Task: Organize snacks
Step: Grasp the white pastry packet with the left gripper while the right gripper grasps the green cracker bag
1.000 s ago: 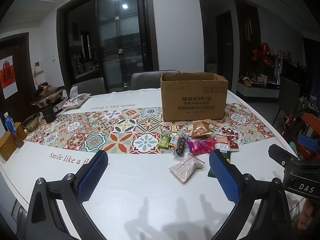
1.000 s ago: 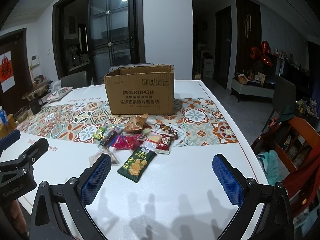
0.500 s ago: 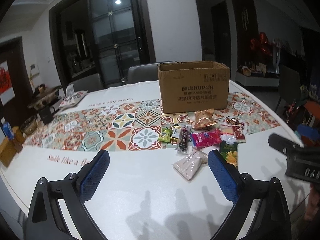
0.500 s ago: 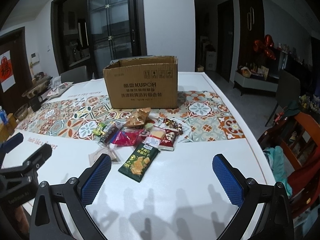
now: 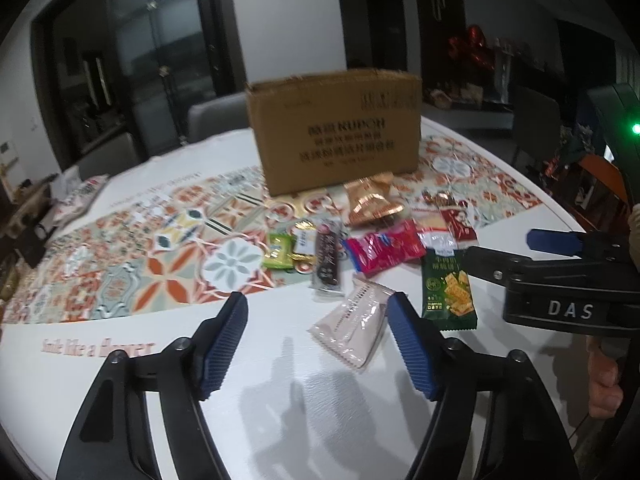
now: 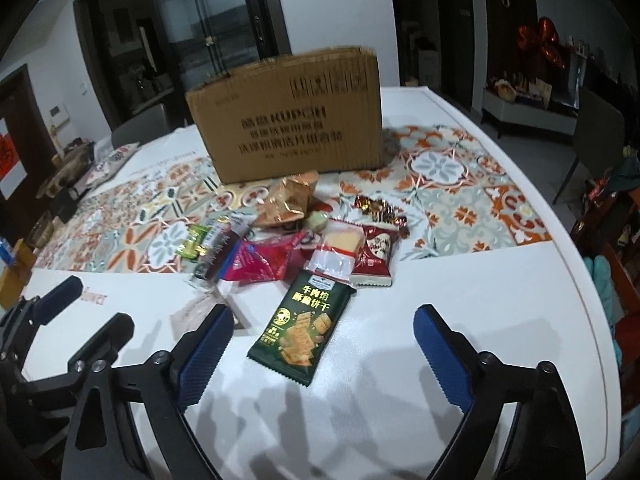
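Observation:
An open cardboard box (image 5: 336, 128) stands on the patterned runner, also in the right wrist view (image 6: 292, 120). Several snack packs lie in front of it: a pale pink pack (image 5: 352, 322), a green cracker pack (image 6: 304, 332) (image 5: 448, 288), a magenta pack (image 5: 384, 250), a dark bar (image 5: 329, 258), a gold bag (image 6: 288, 204) and a red pack (image 6: 374, 256). My left gripper (image 5: 318, 346) is open, low over the table, just short of the pale pink pack. My right gripper (image 6: 318, 352) is open, with the green cracker pack between its fingers' line.
The white table (image 6: 400, 400) has a rounded edge on the right (image 6: 588, 280). A pot, basket and small items sit at the far left (image 5: 24, 216). Chairs stand behind the table (image 5: 216, 120) and at the right (image 6: 616, 216).
Both grippers have moved forward and down toward the snack pile. The packs now look larger and closer. Both stay open.

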Tool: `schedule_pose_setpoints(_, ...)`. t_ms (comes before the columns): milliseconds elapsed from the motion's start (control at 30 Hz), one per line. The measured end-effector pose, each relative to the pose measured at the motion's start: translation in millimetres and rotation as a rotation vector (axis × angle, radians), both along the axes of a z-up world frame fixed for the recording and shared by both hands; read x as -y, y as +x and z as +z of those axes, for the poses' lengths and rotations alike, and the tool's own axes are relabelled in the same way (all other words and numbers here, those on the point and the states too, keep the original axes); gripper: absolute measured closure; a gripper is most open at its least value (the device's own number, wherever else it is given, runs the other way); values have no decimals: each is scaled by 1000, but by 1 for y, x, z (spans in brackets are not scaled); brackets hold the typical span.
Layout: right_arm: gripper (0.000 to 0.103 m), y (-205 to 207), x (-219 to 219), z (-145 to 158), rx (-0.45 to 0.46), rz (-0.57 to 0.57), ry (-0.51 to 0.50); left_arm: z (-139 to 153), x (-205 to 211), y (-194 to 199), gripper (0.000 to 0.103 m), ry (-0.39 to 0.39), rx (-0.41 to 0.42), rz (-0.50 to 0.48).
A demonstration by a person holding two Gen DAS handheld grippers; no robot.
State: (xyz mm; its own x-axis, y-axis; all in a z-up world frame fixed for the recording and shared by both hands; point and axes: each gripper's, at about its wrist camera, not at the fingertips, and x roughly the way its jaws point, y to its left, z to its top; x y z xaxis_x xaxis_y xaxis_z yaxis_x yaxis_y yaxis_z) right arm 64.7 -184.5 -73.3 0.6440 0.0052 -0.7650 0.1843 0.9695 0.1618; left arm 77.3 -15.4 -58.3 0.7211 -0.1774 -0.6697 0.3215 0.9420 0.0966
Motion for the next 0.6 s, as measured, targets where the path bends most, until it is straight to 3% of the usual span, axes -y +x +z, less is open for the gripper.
schedule_pose_setpoints(300, 21, 24, 0, -22, -68, -18, 24, -32, 10, 27, 41, -12, -118, -65)
schedule_pose_setpoints(600, 28, 44, -4, -45, -150, -8, 47, -45, 12, 39, 45, -35, -166, -78)
